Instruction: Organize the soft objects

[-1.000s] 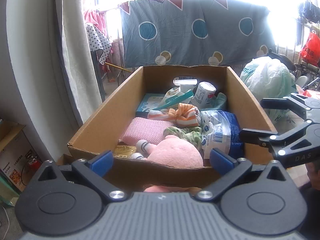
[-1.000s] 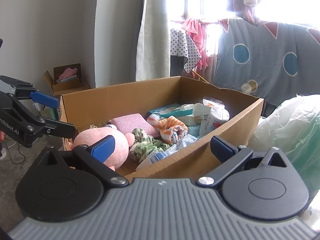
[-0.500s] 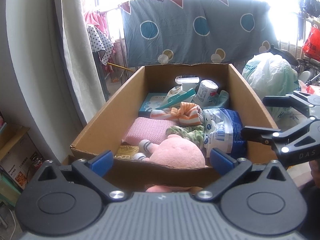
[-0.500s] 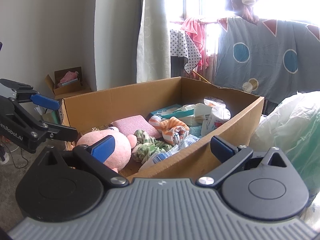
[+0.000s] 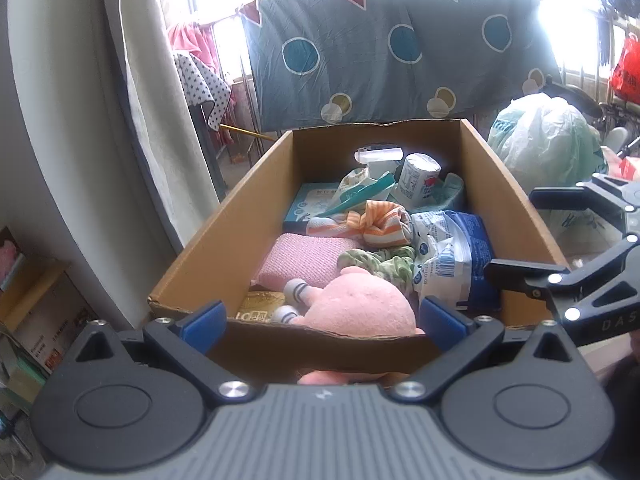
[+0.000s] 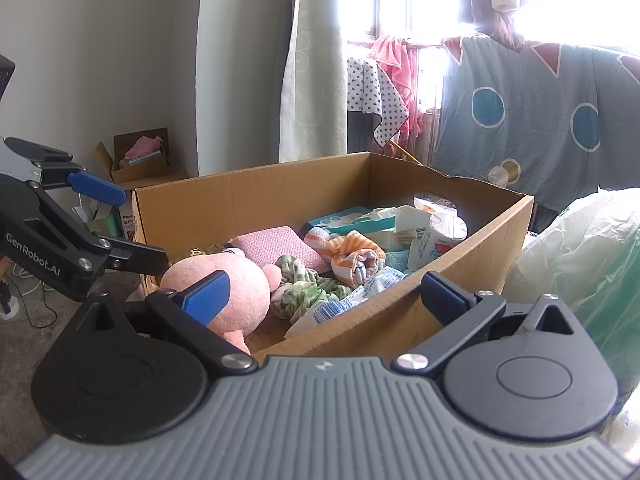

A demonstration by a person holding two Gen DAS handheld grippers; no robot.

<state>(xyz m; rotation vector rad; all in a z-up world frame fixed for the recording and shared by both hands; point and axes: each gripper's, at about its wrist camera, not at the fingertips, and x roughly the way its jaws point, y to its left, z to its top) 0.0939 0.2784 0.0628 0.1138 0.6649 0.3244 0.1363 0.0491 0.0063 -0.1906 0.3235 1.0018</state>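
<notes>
An open cardboard box holds a jumble of soft things. A pink plush toy lies at its near end, hanging partly over the rim. Behind it are a pink knitted cloth, a green patterned scrunchie and an orange striped sock. My left gripper is open at the box's near rim, just in front of the plush. My right gripper is open over the box's right side wall. Neither holds anything.
Also in the box: a blue-white plastic pack, a tissue box and a white cup. A full plastic bag stands right of the box. A dotted sheet hangs behind; a small carton sits by the wall.
Both grippers have drifted slightly, so the box sits a little lower in the left wrist view. Both stay open and nothing in the box has moved.
</notes>
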